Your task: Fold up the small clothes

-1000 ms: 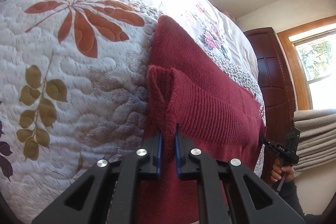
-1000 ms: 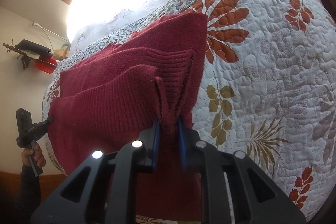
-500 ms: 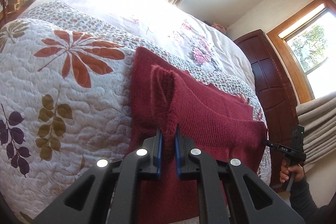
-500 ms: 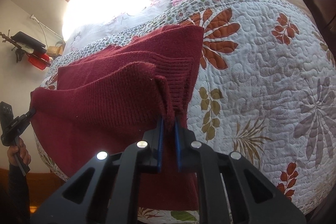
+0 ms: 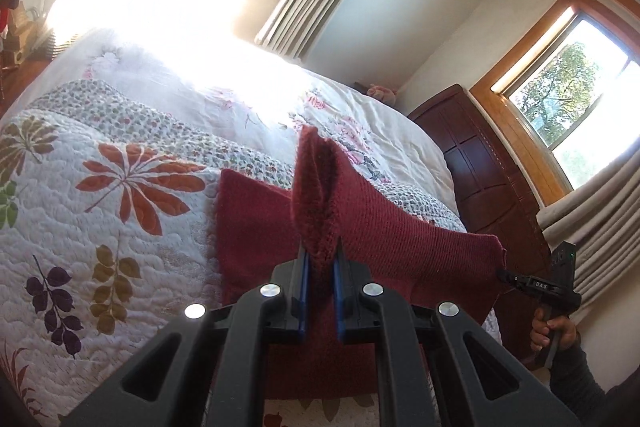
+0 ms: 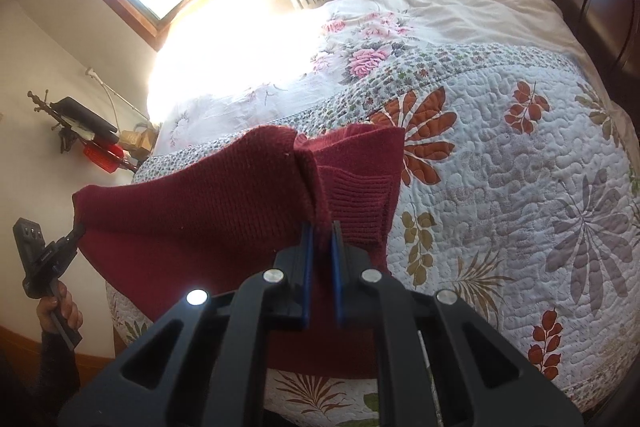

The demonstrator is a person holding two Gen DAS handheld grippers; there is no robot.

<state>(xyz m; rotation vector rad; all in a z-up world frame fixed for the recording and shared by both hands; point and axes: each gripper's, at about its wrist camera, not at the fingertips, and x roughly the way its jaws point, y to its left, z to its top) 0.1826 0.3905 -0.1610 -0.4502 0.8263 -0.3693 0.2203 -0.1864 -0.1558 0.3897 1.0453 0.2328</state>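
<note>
A sunlit bed wears a quilted white bedspread point(image 5: 120, 227) stitched with leaf prints. Across it lies a dark red ribbed-knit sweater point(image 5: 400, 239). The left claw point(image 5: 319, 291) and right claw point(image 6: 319, 275) each pinch a bunched corner, jaws nearly closed. Since a second ago, both corners have risen, stretching the edge taut between them.

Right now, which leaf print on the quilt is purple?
The leafy sprig at the quilt's lower left in the left wrist view; the prints around it are orange, olive or green.

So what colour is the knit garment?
Dark red; clearest in the right wrist view.
</note>
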